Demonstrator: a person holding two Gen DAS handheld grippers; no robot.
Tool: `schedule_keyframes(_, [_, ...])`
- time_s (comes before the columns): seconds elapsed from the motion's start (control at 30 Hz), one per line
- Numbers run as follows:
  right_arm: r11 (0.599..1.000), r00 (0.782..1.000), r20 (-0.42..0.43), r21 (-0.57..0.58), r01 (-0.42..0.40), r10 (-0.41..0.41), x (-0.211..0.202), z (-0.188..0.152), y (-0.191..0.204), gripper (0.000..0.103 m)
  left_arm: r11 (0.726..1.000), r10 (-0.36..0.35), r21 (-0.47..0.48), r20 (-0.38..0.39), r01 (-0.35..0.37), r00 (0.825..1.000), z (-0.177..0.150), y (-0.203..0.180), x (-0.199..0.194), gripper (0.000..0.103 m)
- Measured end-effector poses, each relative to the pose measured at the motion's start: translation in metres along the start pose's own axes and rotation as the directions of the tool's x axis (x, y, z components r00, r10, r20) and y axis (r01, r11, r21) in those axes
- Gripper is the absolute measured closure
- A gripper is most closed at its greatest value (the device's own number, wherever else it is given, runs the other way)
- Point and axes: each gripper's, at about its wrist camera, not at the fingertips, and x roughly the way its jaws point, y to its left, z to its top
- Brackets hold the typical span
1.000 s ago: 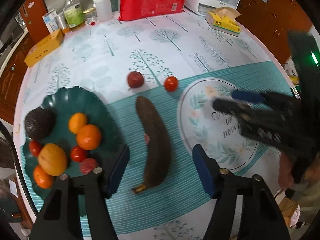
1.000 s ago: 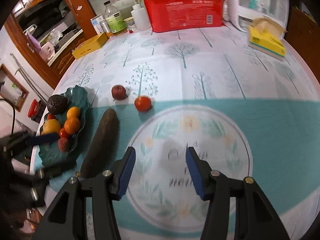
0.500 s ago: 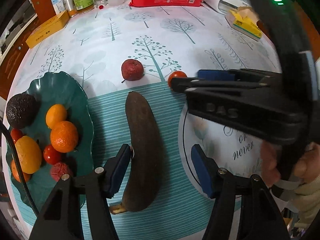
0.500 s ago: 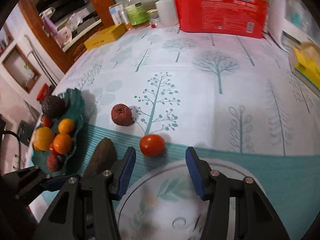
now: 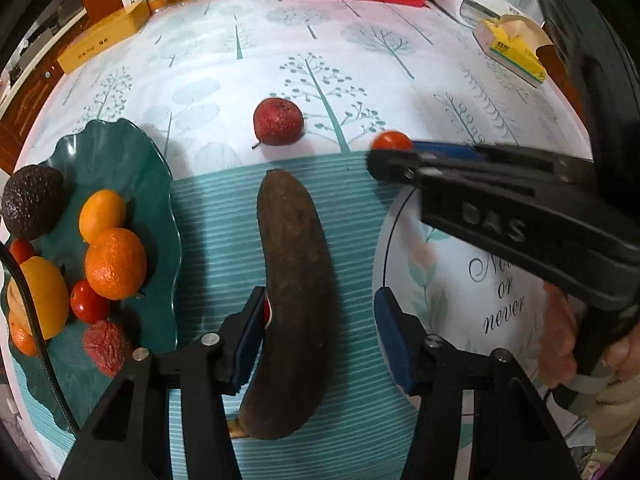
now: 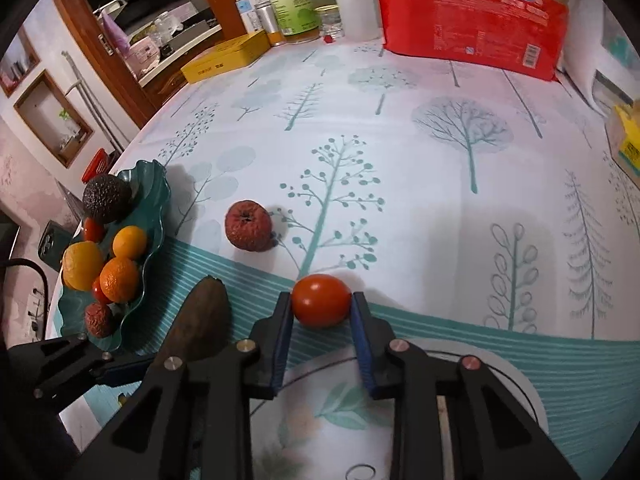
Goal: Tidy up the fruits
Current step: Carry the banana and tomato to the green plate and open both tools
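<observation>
A dark brown, overripe banana (image 5: pixel 292 260) lies on the teal striped cloth. My left gripper (image 5: pixel 320 312) straddles its lower half with jaws closing; the left pad touches the skin and the right pad stands apart from it. My right gripper (image 6: pixel 320 304) is shut on a small red tomato (image 6: pixel 320 298) that rests on the cloth; it also shows in the left wrist view as the tomato (image 5: pixel 392 141) at the tips of the right gripper (image 5: pixel 378 160). A wrinkled red fruit (image 5: pixel 278 122) lies loose beyond the banana. The green plate (image 5: pixel 154 184) at left holds oranges, an avocado, tomatoes and another wrinkled fruit.
At the table's back stand a red package (image 6: pixel 472 16), a yellow box (image 6: pixel 226 58) and bottles (image 6: pixel 294 4). A yellow tissue box (image 5: pixel 514 50) sits at the right edge. A person's hand (image 5: pixel 560 340) holds the right gripper above the round white print (image 5: pixel 460 288).
The left gripper sank over the banana and narrowed until one pad touched it. The right gripper crossed to the tomato and shut on it.
</observation>
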Motion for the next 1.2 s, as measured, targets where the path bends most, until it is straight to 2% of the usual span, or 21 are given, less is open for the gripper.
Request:
schedule_keyframes(0.13, [0.999,1.000,0.003,0.038,-0.006,0.006,-0.009,-0.009,-0.007,0.074,0.999,0.038,0.008,0.009,-0.038,0.999,0.001,-0.002,0.002,0.060])
schedule_keyframes(0.17, [0.999,1.000,0.004,0.045,-0.005,0.005,-0.011,-0.011,-0.007,0.074,0.998,0.062,0.019,0.010,-0.063,0.998,0.001,-0.003,0.002,0.068])
schedule_keyframes(0.2, [0.999,1.000,0.005,0.050,-0.005,0.004,-0.014,-0.014,-0.008,0.074,0.995,0.093,0.038,0.014,-0.093,0.996,0.001,-0.005,0.003,0.071])
schedule_keyframes(0.23, [0.999,1.000,0.006,0.053,-0.003,0.003,-0.016,-0.016,-0.007,0.074,0.995,0.092,0.043,0.012,-0.092,0.996,0.001,-0.005,0.003,0.071])
schedule_keyframes(0.47, [0.997,1.000,0.017,0.070,-0.010,0.008,-0.037,-0.034,0.003,0.074,0.999,0.029,0.029,-0.024,-0.028,0.999,-0.007,0.002,-0.005,0.072])
schedule_keyframes(0.77, [0.998,0.999,0.049,0.063,-0.007,0.004,-0.070,-0.045,0.037,0.074,0.997,-0.025,0.070,0.018,0.024,1.000,-0.023,0.011,-0.060,0.072])
schedule_keyframes(0.97, [1.000,0.994,0.106,0.020,-0.005,0.002,-0.097,-0.036,0.081,0.075,0.998,-0.024,0.068,0.085,0.019,0.996,-0.025,0.049,-0.116,0.072])
schedule_keyframes(1.2, [0.999,0.987,0.163,-0.045,0.010,-0.003,-0.114,-0.015,0.143,0.075,0.999,0.031,0.037,0.185,-0.039,0.982,-0.020,0.119,-0.170,0.072])
